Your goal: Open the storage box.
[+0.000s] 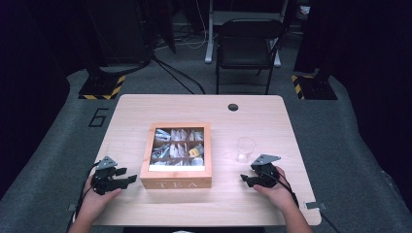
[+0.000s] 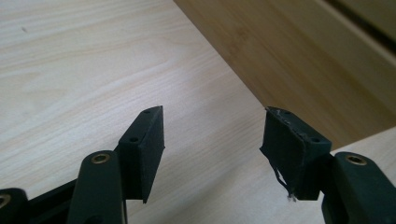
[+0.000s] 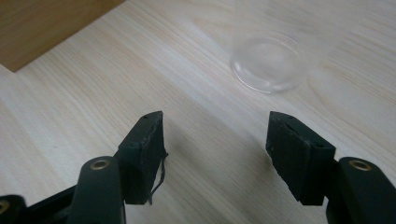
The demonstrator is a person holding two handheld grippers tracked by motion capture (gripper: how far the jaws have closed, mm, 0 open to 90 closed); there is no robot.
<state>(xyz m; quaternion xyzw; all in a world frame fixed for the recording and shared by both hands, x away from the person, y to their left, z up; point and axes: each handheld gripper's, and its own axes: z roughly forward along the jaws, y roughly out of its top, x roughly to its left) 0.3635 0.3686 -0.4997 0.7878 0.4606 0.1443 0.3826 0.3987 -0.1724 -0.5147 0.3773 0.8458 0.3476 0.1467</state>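
We see the tea box (image 1: 176,154) just right of the released left gripper (image 1: 127,180) | glass (image 1: 245,148) right of box, just ahead of the released right gripper (image 1: 244,178)

A wooden tea box (image 1: 176,183) is sitting at the middle of the table (image 1: 252,121), tea bags (image 1: 176,145) lying in its compartments. A drinking glass (image 1: 245,148) is standing to its right. The left gripper (image 1: 127,179) is resting beside the box's left wall; the right gripper (image 1: 245,179) is lying just before the glass. A chair (image 1: 248,43) is standing behind the table.
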